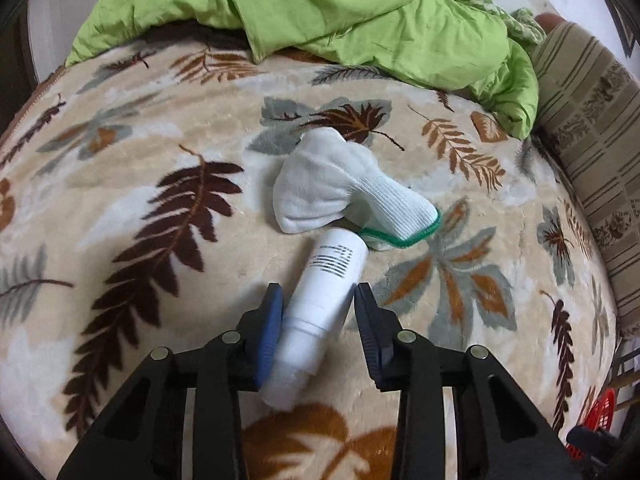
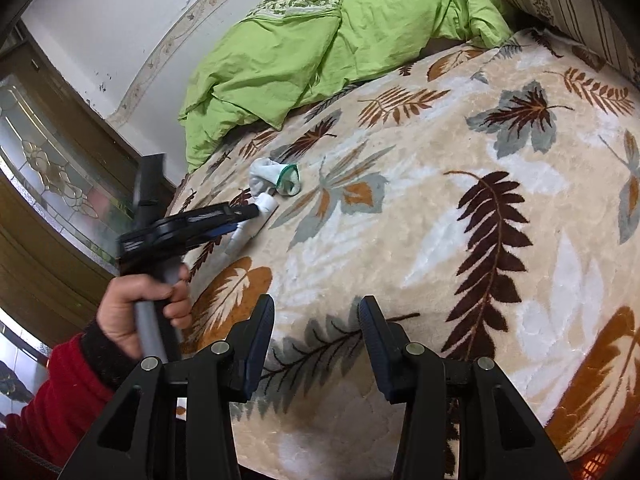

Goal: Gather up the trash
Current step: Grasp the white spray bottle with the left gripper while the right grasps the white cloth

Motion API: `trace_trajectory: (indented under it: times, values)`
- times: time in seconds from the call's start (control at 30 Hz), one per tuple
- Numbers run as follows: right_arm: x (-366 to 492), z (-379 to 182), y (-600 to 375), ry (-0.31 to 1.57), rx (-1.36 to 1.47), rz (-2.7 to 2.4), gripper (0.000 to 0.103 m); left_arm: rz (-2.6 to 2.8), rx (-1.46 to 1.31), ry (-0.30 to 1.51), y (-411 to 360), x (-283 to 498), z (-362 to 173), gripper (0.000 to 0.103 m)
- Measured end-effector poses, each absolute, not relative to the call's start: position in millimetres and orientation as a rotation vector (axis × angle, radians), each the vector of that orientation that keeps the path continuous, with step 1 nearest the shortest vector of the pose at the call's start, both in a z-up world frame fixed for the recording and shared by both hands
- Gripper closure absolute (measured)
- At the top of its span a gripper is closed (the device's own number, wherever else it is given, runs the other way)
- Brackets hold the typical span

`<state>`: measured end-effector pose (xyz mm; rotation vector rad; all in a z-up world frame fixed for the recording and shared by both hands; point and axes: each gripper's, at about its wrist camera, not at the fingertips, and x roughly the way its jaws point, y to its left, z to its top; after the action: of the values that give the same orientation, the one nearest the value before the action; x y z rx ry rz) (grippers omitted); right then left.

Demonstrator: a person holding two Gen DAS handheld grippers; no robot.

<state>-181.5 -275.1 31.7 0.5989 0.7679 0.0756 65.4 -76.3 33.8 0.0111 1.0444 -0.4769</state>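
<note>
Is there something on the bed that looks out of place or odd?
Yes. A white plastic bottle lies on its side on the leaf-patterned blanket, between the fingers of the left gripper. A balled white sock with a green cuff lies loose just beyond it, touching its far end. The green duvet is crumpled behind.

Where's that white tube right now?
The white tube lies on the leaf-patterned blanket, between the jaws of the left gripper, its far end right beside a bundled white sock. The right wrist view shows it toward the bed's left side.

Leaf-print blanket, green duvet
</note>
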Motion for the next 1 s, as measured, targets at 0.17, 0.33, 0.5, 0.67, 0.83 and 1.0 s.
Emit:
trace_trajectory:
  times: [0.17,0.33,0.5,0.67,0.83,1.0]
  values:
    - [-179.8,31.5,-274.4,0.773,0.594,0.084,0.056,-0.437,-0.034,1.007,-63.8,56.8,31.8,0.073]
    - [-177.6,31.1,-272.1,0.785,0.583,0.084,0.056,-0.368,-0.104,0.982,-27.6,25.6,36.3,0.074]
    - [-172.2,33.9,-262.7,0.810,0.523,0.089,0.056,-0.261,-0.155,0.936,5.8,-14.6,43.8,0.074]
    - [-140.6,44.8,-239.7,0.845,0.365,0.098,0.056,-0.205,-0.167,0.886,17.2,-26.6,40.8,0.074]
    - [-78.6,84.7,-220.6,0.761,0.233,0.134,0.043,-0.198,-0.193,0.880,22.9,-24.6,35.0,0.074]
    - [1.2,86.9,-208.7,0.763,0.163,0.147,0.036,-0.208,-0.203,0.872,25.7,-22.9,33.4,0.074]
